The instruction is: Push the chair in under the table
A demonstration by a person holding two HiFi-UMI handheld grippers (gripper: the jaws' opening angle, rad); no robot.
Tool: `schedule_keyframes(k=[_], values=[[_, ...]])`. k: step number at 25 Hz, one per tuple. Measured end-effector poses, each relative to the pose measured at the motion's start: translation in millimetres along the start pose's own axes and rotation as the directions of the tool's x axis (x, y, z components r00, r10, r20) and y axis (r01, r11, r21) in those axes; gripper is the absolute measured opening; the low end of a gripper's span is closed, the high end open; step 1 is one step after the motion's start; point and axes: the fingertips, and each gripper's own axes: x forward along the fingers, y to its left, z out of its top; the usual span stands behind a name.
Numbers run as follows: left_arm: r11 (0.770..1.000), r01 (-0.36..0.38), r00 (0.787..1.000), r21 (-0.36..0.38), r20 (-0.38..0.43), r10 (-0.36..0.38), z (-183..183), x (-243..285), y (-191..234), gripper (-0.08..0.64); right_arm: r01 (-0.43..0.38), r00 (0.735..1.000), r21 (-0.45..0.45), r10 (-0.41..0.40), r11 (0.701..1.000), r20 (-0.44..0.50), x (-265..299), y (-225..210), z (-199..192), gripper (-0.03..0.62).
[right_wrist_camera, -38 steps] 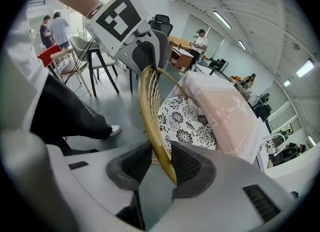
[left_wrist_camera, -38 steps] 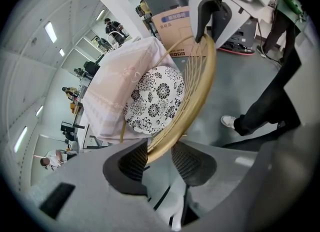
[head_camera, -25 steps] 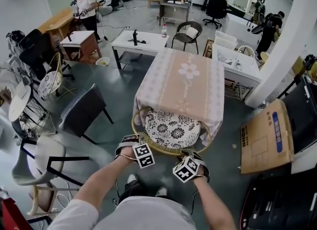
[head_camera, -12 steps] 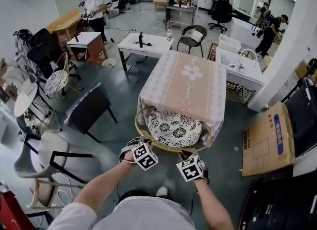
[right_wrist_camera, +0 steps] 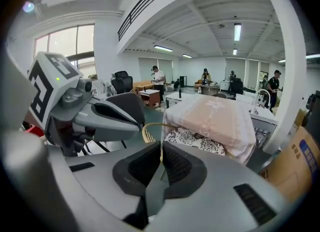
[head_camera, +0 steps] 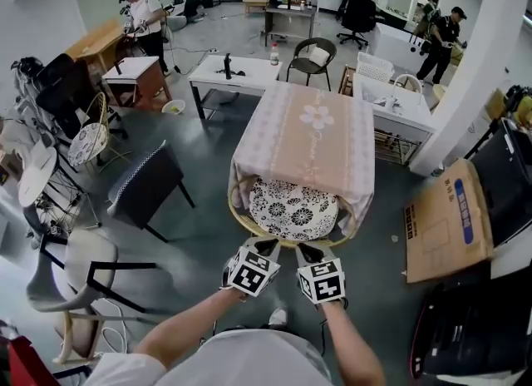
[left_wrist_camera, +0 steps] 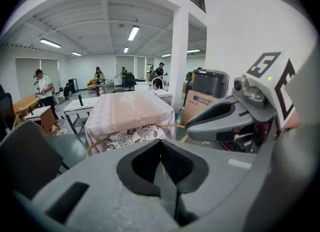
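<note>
The wicker chair (head_camera: 249, 226) with a black-and-white flowered cushion (head_camera: 293, 208) stands with its seat tucked under the table (head_camera: 303, 139), which wears a pink cloth. Only its near rim sticks out. My left gripper (head_camera: 268, 247) and right gripper (head_camera: 308, 252) hang side by side just in front of that rim, clear of it. Both have just been closing, and nothing is between their pads. The left gripper (left_wrist_camera: 160, 143) shows its pads meeting, with the chair (left_wrist_camera: 132, 137) beyond. The right gripper (right_wrist_camera: 161, 148) is also shut and looks at the chair (right_wrist_camera: 195, 140) and table (right_wrist_camera: 215, 113).
A flat cardboard box (head_camera: 449, 230) lies on the floor to the right, by a white pillar (head_camera: 482, 68). A dark chair (head_camera: 145, 185) and a white chair (head_camera: 75, 272) stand to the left. White desks (head_camera: 233, 72) and several people are farther back.
Both grippers have lifted off the chair's near rim, drawn closer together and rolled, and their jaws have gone from wide open to shut. The chair has stayed under the table.
</note>
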Motion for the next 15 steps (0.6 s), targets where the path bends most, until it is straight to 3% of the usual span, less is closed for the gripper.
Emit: schedule_keyframes(k=[6, 11, 15], values=[[0.991, 0.058, 0.995, -0.123, 0.092, -0.047, 10, -29, -13, 0.008, 0.000, 0.997, 0.073, -0.005, 0.997, 0.081, -18, 33, 21, 0.004], [0.984, 0.089, 0.988, -0.153, 0.138, -0.068, 13, -52, -17, 0.008, 0.019, 0.991, 0.102, -0.032, 0.995, 0.127, -33, 53, 31, 0.003], [0.986, 0.100, 0.985, -0.130, 0.156, -0.079, 6, -67, -23, 0.006, 0.037, 0.987, 0.109, -0.053, 0.993, 0.150, -40, 71, 31, 0.003]])
